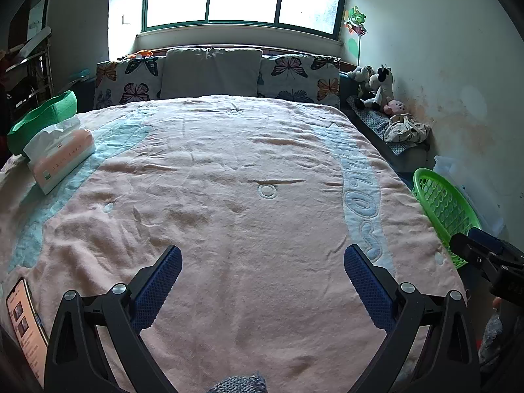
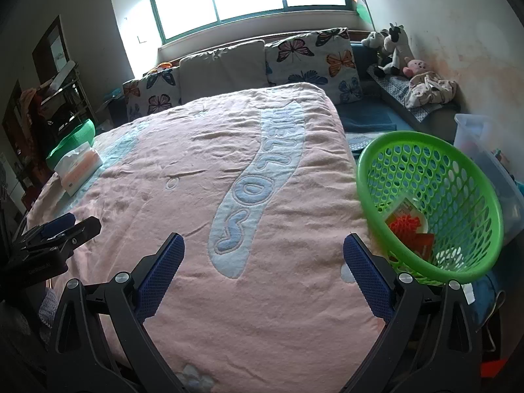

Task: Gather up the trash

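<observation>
One blanket (image 2: 229, 150) word ("HELLOS")

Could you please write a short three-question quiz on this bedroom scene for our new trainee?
1. True or false: the green basket at the bed's right edge is empty.
2. What lies beside the green cushion on the pink blanket? A) a tissue pack B) a book C) a shoe
3. Is either hand-held gripper, left or right, holding anything?

Key: 1. False, red and orange wrappers lie inside. 2. A, the tissue pack. 3. No, both are open and hold nothing.
</observation>
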